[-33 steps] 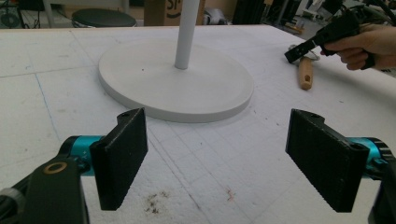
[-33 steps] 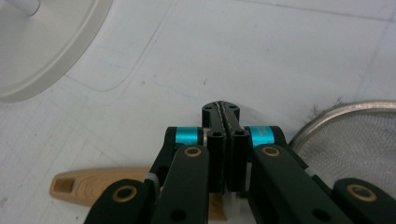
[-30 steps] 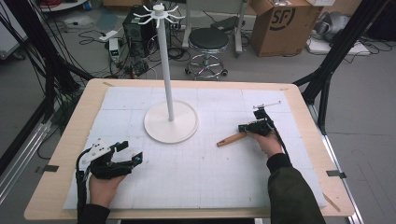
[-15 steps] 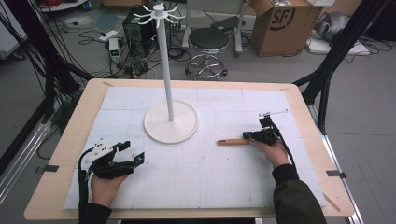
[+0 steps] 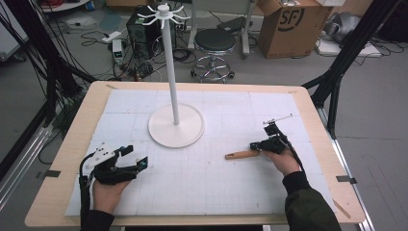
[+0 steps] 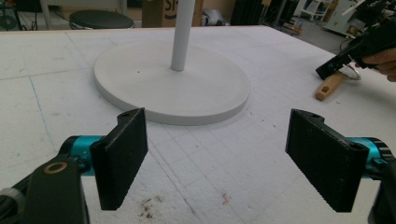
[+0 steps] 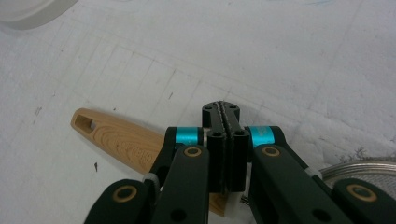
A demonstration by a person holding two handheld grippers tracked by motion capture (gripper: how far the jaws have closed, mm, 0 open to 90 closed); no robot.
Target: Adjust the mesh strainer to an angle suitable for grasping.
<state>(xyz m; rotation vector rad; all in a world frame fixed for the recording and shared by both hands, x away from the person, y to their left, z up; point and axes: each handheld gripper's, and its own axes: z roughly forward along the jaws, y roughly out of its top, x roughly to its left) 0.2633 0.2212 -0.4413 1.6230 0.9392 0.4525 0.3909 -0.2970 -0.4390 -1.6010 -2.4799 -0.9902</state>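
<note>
Surface [image 5: 308, 202]: white gridded mat. White stand [image 5: 175, 126] at centre, round base, tall pole. Left tongs [image 5: 134, 155]: spread wide, empty, low near left front. Right tongs [image 5: 256, 146]: pressed fully together above a wooden-handled utensil [image 5: 240, 155] lying flat at right; whether they pinch it, cannot tell.
</note>
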